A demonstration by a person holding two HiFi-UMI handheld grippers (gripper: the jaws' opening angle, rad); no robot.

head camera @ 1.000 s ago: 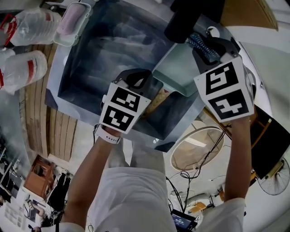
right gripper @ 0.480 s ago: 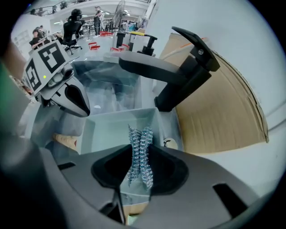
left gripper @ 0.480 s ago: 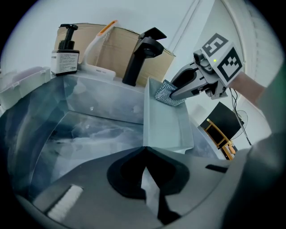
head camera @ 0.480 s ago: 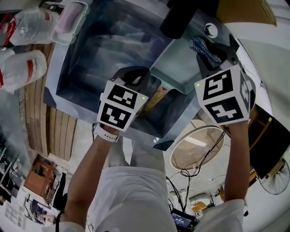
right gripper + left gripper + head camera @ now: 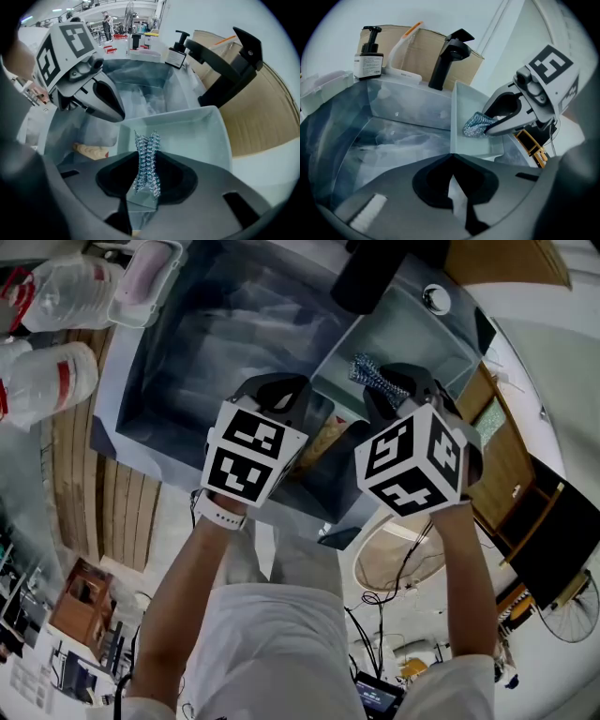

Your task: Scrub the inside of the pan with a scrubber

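My right gripper [image 5: 386, 395] has swung in from the far edge and now hangs over the square pan [image 5: 187, 136], clenched on the metal-mesh scrubber [image 5: 146, 157] so its free end points down at the pan floor. My left gripper [image 5: 451, 161] is closed, apparently on the pan's corner rim, steadying it over the sink [image 5: 216, 352].

1. The pan [image 5: 412, 334] sits in the right part of the sink [image 5: 216, 343].
2. The tap [image 5: 370, 273] stands behind the pan, on the far rim.
3. The scrubber [image 5: 373, 376] hangs over the pan's near side.
4. Left of the sink lie bottles [image 5: 56, 381].
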